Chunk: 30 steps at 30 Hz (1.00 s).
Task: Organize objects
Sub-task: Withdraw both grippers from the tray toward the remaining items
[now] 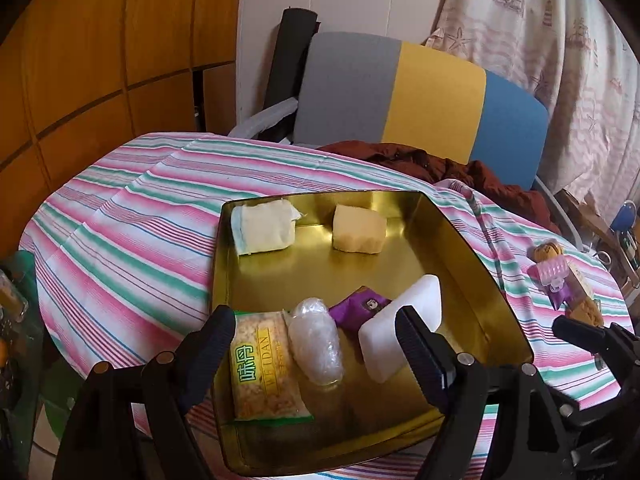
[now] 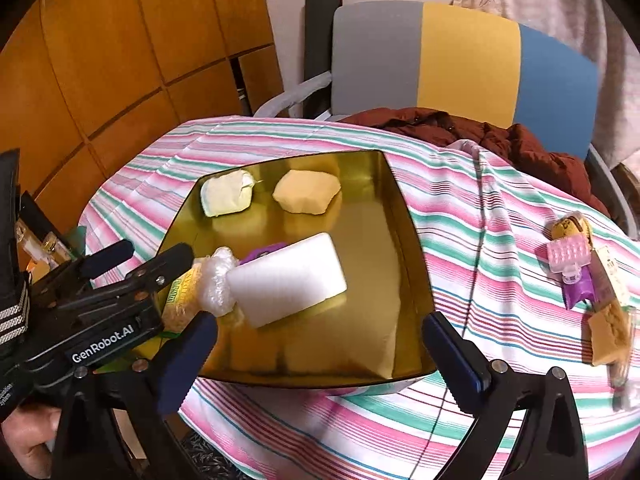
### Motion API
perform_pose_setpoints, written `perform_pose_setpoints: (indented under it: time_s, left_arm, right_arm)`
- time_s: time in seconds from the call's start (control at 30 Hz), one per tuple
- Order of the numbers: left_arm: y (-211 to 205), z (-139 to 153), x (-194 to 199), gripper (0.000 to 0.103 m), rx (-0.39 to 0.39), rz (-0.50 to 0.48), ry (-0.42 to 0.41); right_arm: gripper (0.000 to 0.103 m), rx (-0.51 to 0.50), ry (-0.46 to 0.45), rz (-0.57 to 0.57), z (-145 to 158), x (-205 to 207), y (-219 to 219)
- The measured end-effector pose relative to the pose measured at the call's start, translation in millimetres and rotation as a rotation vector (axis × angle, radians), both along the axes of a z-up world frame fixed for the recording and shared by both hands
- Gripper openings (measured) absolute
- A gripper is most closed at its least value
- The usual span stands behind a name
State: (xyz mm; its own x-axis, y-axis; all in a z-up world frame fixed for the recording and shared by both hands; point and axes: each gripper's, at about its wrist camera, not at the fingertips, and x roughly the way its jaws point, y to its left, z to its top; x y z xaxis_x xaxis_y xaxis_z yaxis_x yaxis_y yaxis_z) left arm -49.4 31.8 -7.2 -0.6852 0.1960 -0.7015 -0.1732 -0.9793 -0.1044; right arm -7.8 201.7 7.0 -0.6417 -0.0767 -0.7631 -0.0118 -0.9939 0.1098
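Observation:
A gold tin tray [image 1: 400,268] sits on the striped tablecloth. It holds a cream wrapped block [image 1: 262,230], a yellow cake piece [image 1: 360,236], a white foam block [image 1: 400,328], a purple packet [image 1: 362,308], a clear-wrapped lump [image 1: 316,344] and a green-labelled snack packet [image 1: 264,364]. My left gripper [image 1: 316,354] hovers open over the tray's near-left items, holding nothing. My right gripper [image 2: 320,356] is open and empty above the tray's [image 2: 360,340] near edge. Loose on the cloth to the right lie a pink hair roller [image 2: 568,256] and small snack packets [image 2: 608,332].
A chair [image 2: 468,60] with a grey, yellow and blue back stands behind the table with a dark red jacket [image 2: 460,128] on it. A thin cable [image 2: 476,264] runs across the cloth. Wooden cabinets [image 1: 100,60] are on the left and a curtain [image 1: 560,40] on the right.

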Motion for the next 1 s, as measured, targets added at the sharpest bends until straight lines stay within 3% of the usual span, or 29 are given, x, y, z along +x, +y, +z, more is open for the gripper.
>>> perform_pose_setpoints:
  time_s: [0.5, 1.0]
  left_arm:
    - [-14.4, -2.4, 2.1, 0.084, 0.013, 0.047, -0.021]
    - [17.7, 7.7, 14.0, 0.084, -0.031, -0.047, 0.006]
  right_arm:
    - [0.103, 0.033, 0.026, -0.059, 0.4, 8.4, 12.1]
    - [0.103, 0.041, 0.039, -0.137, 2.5, 17.9, 44.5]
